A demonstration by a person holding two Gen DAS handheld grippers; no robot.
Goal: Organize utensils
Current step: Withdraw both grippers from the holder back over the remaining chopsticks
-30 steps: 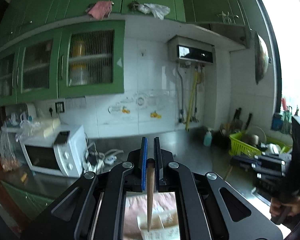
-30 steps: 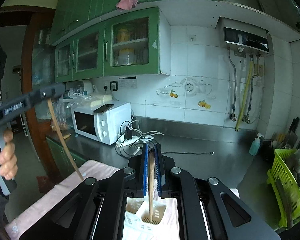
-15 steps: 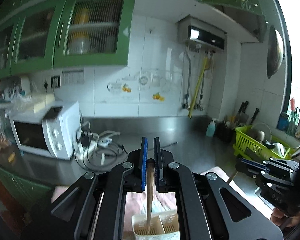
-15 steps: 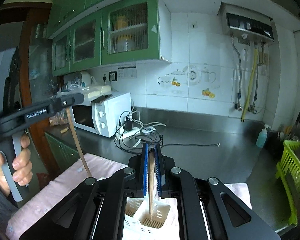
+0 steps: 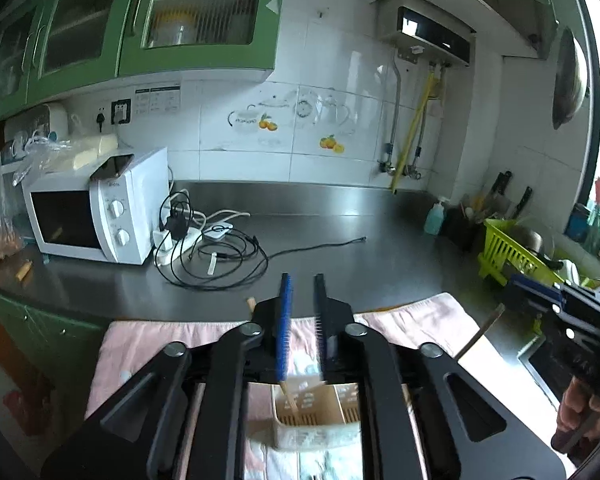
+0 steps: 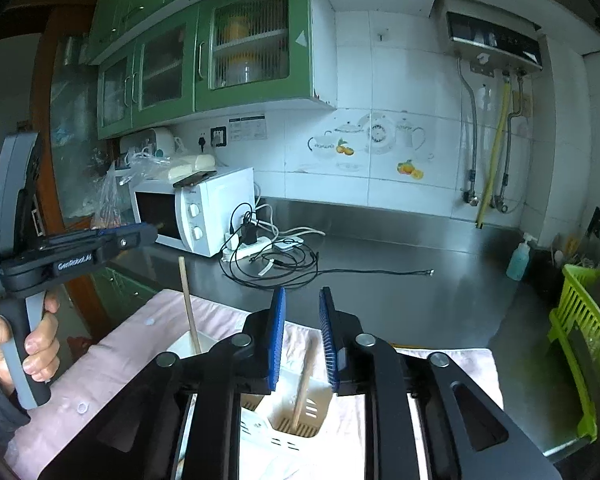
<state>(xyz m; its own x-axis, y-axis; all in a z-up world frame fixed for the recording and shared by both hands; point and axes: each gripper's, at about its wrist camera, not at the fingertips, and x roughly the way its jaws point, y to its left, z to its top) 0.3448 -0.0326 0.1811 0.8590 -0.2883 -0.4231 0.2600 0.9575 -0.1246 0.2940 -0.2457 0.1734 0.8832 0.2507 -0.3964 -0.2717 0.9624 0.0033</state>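
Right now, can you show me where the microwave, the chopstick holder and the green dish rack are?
microwave (image 5: 96,216): left wrist view, on its front.
chopstick holder (image 6: 300,408): right wrist view, on its slotted inner wall.
green dish rack (image 6: 580,320): right wrist view, on its side bars.

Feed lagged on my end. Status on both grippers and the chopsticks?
Left gripper open, right gripper open. Both chopsticks standing in the white holder. Nothing in the way.

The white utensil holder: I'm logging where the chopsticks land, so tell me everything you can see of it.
The white slotted plastic utensil holder stands on the pink cloth, below both open grippers. A partition splits it into compartments, and the walls and floor have drain slots. One wooden chopstick leans in the compartment under the right gripper; a second wooden chopstick stands in another compartment. In the left wrist view the holder is blurred.
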